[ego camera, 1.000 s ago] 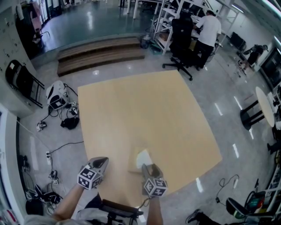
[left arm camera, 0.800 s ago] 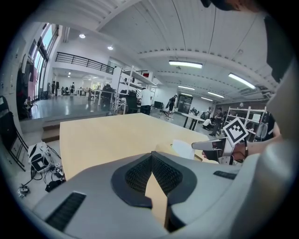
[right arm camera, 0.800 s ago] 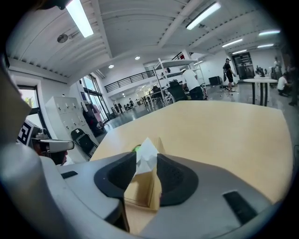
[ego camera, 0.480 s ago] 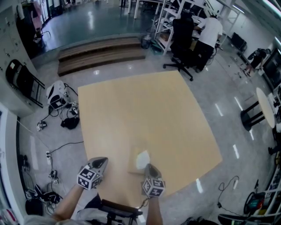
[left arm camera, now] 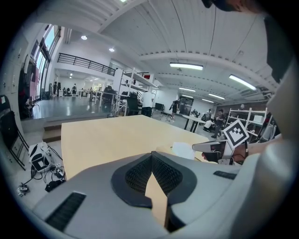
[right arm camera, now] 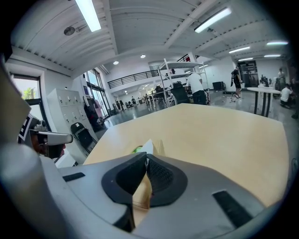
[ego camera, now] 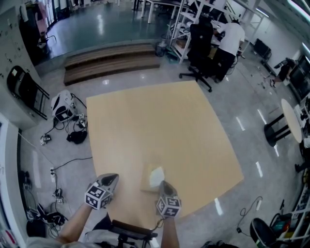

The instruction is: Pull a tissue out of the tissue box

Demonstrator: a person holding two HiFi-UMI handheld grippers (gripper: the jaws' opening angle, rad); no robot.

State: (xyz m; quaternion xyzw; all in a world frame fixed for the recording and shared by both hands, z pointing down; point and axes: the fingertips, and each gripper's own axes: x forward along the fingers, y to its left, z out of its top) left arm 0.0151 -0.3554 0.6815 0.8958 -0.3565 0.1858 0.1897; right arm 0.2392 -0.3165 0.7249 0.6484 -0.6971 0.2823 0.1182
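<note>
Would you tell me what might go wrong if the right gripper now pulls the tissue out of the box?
The right gripper, whose fingers have just been closing, seems to pinch only the tip of the tissue, so it may slip or tear. Nothing holds the tissue box: the left gripper hangs apart, shut on nothing, so the box may lift with the pull. It also sits near the table edge and might be dragged off.

Glossy grey floor [ego camera: 252, 116]; wooden steps [ego camera: 111, 60]; black office chair [ego camera: 199, 46]; strip lights [right arm camera: 88, 14] overhead.
</note>
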